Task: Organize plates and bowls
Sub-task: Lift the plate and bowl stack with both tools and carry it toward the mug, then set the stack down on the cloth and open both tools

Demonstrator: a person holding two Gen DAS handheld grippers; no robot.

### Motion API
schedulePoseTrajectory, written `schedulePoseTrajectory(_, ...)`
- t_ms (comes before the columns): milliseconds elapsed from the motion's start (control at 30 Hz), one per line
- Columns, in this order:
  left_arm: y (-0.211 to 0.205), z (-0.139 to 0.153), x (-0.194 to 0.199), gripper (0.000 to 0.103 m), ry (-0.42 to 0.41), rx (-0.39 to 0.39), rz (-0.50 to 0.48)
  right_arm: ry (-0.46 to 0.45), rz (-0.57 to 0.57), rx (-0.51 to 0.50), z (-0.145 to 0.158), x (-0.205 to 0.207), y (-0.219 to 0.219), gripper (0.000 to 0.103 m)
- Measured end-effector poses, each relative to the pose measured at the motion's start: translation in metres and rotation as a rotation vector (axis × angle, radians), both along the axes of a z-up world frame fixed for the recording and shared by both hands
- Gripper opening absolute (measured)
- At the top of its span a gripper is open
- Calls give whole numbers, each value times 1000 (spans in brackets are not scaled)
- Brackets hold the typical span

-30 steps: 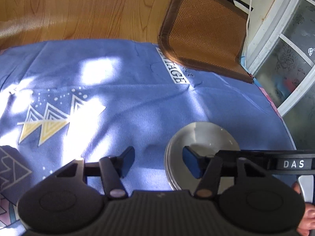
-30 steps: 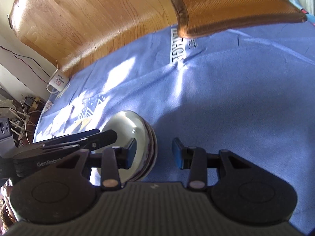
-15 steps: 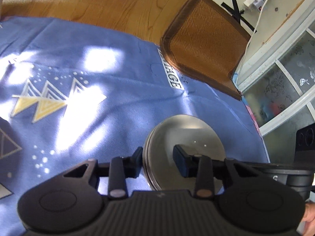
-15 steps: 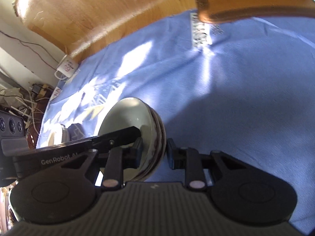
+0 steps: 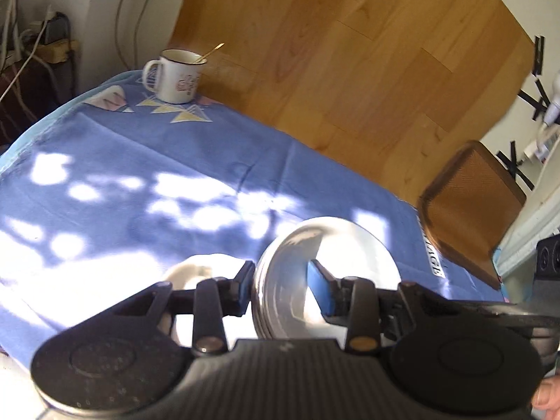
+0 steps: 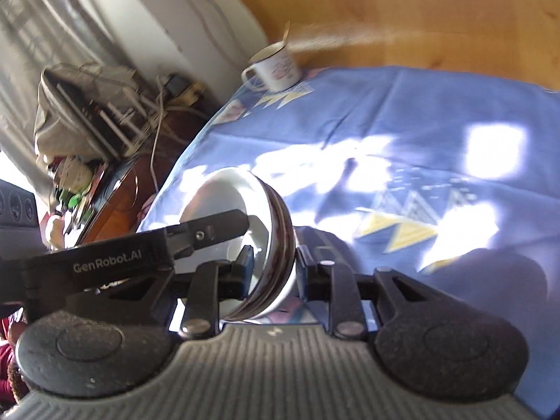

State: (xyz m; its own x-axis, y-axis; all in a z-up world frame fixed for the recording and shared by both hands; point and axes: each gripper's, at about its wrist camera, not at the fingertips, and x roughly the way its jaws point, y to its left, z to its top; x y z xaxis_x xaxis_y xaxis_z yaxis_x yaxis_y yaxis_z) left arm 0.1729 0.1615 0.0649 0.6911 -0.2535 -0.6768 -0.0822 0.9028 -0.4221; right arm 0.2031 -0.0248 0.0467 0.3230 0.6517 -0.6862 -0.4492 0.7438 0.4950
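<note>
A small stack of white bowls with brown rims (image 5: 329, 259) is held between both grippers above the blue tablecloth (image 5: 140, 175). My left gripper (image 5: 280, 285) is shut on the stack's rim from one side. My right gripper (image 6: 273, 273) is shut on the same stack (image 6: 241, 217) from the opposite side. The stack is tilted. Another white dish (image 5: 196, 273) lies in bright sun on the cloth, just left of the left fingers and partly hidden by them.
A white enamel mug (image 5: 176, 77) with a spoon stands at the cloth's far corner; it also shows in the right wrist view (image 6: 274, 66). A brown woven chair seat (image 5: 469, 203) is at the right edge. Cables and clutter (image 6: 87, 122) lie beyond the table's left side.
Both grippers closed on the bowl stack, lifted it and swung it left across the table. The mug and the white dish have come into view.
</note>
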Motion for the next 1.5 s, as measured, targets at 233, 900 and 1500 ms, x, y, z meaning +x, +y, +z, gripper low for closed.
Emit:
schedulePoseTrajectory(233,36,-31,5,32,57,-42,42,58,14,-63,-20,3,36,27)
schedulePoseTrajectory(900,46,-39,5,32,37,-22,62,-15,-2,-109,-16,7,41,33)
schedulePoseTrajectory(1500,-1,-32,-115,49,-94,269,132,-321,-96,-82,-32,-120,-6,35)
